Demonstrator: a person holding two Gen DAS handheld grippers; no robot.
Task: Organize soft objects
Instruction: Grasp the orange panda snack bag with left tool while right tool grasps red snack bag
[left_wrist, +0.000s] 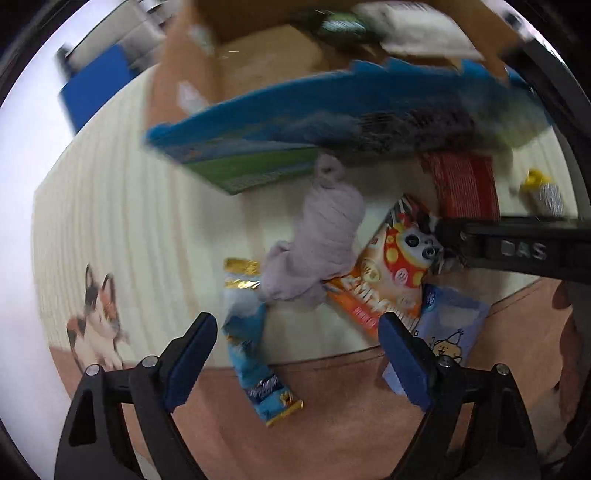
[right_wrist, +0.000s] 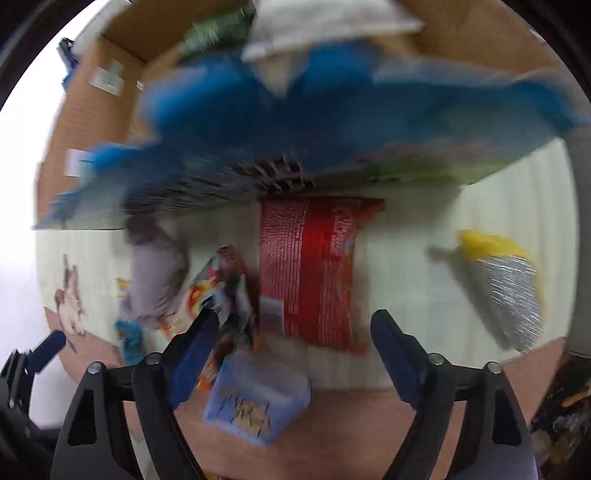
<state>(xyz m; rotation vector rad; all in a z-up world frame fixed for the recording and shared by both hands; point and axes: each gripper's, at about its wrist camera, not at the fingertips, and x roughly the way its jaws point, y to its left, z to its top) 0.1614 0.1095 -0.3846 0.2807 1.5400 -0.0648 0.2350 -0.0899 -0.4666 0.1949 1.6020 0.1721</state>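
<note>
Below, cream mat (left_wrist: 122, 229) on brown floor (left_wrist: 332, 417), cardboard box (right_wrist: 85, 122) behind, each hand-held gripper's jaws apart, empty.

Pale striped mat (left_wrist: 122, 221), cat print (left_wrist: 98, 317).

A home floor: cat-print mat (left_wrist: 122, 236), cardboard box (left_wrist: 236, 48).
</note>
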